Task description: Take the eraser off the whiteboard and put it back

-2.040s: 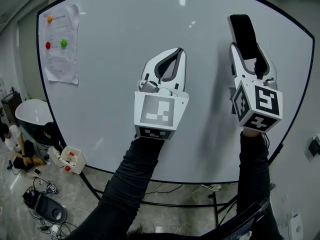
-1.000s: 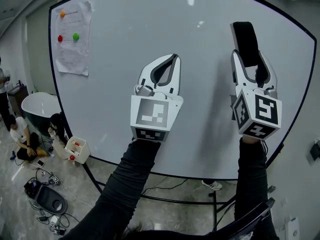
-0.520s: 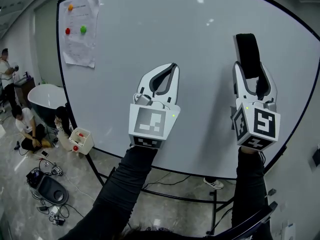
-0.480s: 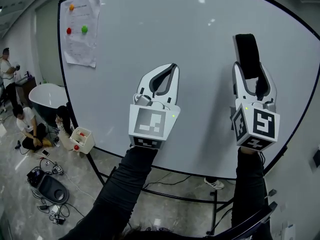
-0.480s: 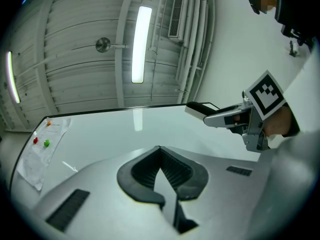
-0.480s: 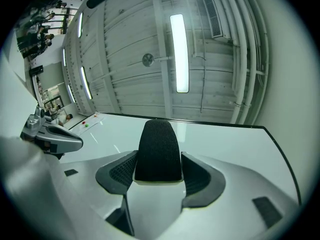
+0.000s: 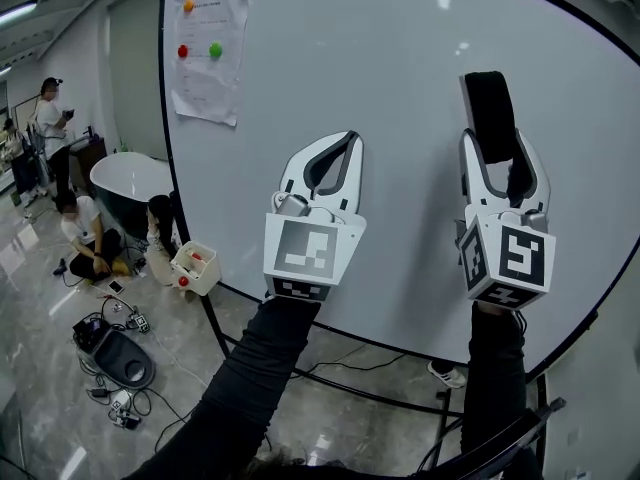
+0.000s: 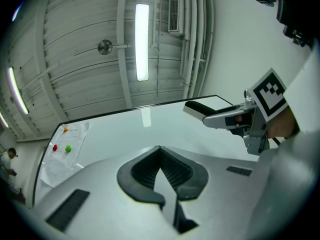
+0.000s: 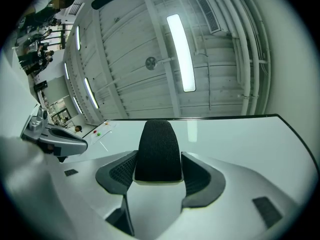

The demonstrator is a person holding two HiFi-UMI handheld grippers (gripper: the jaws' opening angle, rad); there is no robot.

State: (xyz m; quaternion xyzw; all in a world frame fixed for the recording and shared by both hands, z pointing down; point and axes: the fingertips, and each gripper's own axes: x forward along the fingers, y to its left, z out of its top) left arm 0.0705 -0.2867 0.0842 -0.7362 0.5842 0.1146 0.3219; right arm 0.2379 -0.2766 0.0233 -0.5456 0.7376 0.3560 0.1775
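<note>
Closest in the head view are the person's two dark sleeves (image 7: 262,368), reaching up and away. Each hand holds a tool with a marker cube.

The left tool (image 7: 345,140) points up at the board. Its two jaws are pressed together at the tips, and there is nothing between them.

The right tool (image 7: 497,153) is to the right of it and a little higher. Its jaws stand wide apart and squeeze the eraser (image 7: 487,113) from both sides. The eraser is black and fuzzy with a pale base, and it sticks up past the jaw tips. It is off to the right, in front of the whiteboard (image 7: 400,58). No view shows whether it touches the board.

The whiteboard is big and white with a dark rim. On its far left corner hangs a paper sheet (image 7: 208,53), held by orange, red and green magnets.

Far off to the left, people (image 7: 90,243) sit on the shiny floor (image 7: 50,368) next to a white tub (image 7: 130,183).
</note>
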